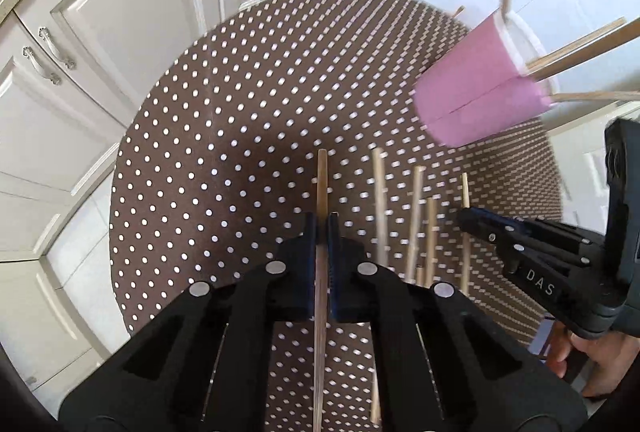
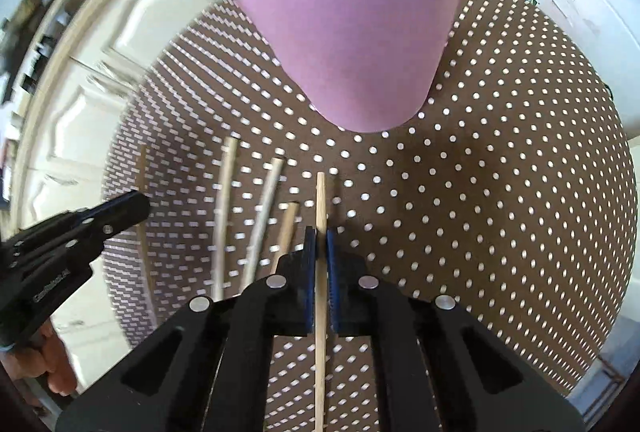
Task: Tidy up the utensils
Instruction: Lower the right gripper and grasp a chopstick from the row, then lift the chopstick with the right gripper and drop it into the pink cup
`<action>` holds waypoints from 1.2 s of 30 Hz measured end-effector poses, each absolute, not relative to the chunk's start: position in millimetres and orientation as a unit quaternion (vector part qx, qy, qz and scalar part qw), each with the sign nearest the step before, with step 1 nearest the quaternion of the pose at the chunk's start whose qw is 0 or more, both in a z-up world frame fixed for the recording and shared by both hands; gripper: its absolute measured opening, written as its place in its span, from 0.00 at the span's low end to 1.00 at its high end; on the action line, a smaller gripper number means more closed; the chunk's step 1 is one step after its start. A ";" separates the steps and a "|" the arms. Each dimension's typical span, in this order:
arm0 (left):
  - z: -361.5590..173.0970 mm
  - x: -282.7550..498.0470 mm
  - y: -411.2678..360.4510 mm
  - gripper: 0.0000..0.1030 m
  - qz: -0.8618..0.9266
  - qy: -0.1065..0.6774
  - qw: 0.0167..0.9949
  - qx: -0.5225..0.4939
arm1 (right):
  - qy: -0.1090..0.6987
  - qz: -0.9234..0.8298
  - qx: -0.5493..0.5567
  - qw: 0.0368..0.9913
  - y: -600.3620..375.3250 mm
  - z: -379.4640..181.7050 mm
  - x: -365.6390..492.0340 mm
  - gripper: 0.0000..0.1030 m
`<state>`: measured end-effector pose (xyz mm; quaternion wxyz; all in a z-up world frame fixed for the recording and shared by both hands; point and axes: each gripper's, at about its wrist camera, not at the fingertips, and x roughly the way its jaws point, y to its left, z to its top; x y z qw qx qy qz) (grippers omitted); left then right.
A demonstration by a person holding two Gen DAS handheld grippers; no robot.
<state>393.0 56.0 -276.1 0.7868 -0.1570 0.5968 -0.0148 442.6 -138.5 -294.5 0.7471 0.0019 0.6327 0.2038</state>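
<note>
Wooden sticks matter most here. The left hand-held gripper [image 1: 322, 228] is squeezed shut on one brown chopstick [image 1: 321, 184], and the stick runs straight along its fingers, with its tip poking out in front. The right hand-held gripper [image 2: 319, 240] is squeezed shut on a paler chopstick [image 2: 320, 200] in the same way.

The pink cup [image 2: 352, 44] stands on the dotted tabletop [image 2: 500, 212] and already has some sticks in it. It is straight ahead of the right hand-held gripper and near it. From the left one, the cup sits off to the right and farther up, so the right hand looks nearer.

Four more loose chopsticks [image 1: 416, 216] lie side by side on the tabletop between the two hands. I think each held stick must next be stood up over the cup.
</note>
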 end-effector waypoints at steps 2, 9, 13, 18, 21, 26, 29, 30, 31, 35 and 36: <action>-259.9 390.7 59.4 0.05 -0.019 0.586 0.794 -0.160 | 0.617 0.209 0.015 0.758 -144.1 -278.0 436.3 0.04; -203.4 374.7 51.4 0.05 -0.041 0.538 0.825 -0.170 | 0.554 0.218 0.056 0.802 -170.4 -212.5 411.6 0.04; -173.4 363.8 47.8 0.05 -0.053 0.509 0.843 -0.168 | 0.517 0.221 0.055 0.825 -170.3 -183.2 393.6 0.04; -145.8 349.7 44.7 0.05 -0.065 0.478 0.860 -0.168 | 0.485 0.217 0.063 0.845 -182.2 -154.6 373.9 0.04; -128.7 343.4 40.6 0.05 -0.073 0.461 0.869 -0.166 | 0.468 0.217 0.064 0.854 -190.4 -138.8 369.3 0.04; -107.7 342.4 36.4 0.05 -0.080 0.436 0.880 -0.170 | 0.433 0.216 0.070 0.872 -200.7 -107.9 367.5 0.04; -96.5 347.6 35.2 0.05 -0.082 0.420 0.886 -0.177 | 0.409 0.219 0.069 0.883 -207.1 -86.0 371.9 0.04; -92.9 349.2 34.8 0.05 -0.081 0.414 0.889 -0.179 | 0.402 0.220 0.069 0.886 -208.4 -80.5 373.4 0.04; -86.4 351.9 34.3 0.05 -0.081 0.405 0.893 -0.181 | 0.394 0.221 0.067 0.890 -209.7 -73.3 376.9 0.04; -63.7 360.9 33.6 0.05 -0.078 0.374 0.905 -0.187 | 0.361 0.221 0.060 0.904 -213.7 -51.7 391.1 0.04; -57.0 364.9 34.1 0.05 -0.072 0.363 0.910 -0.186 | 0.353 0.222 0.062 0.907 -215.6 -45.5 396.0 0.04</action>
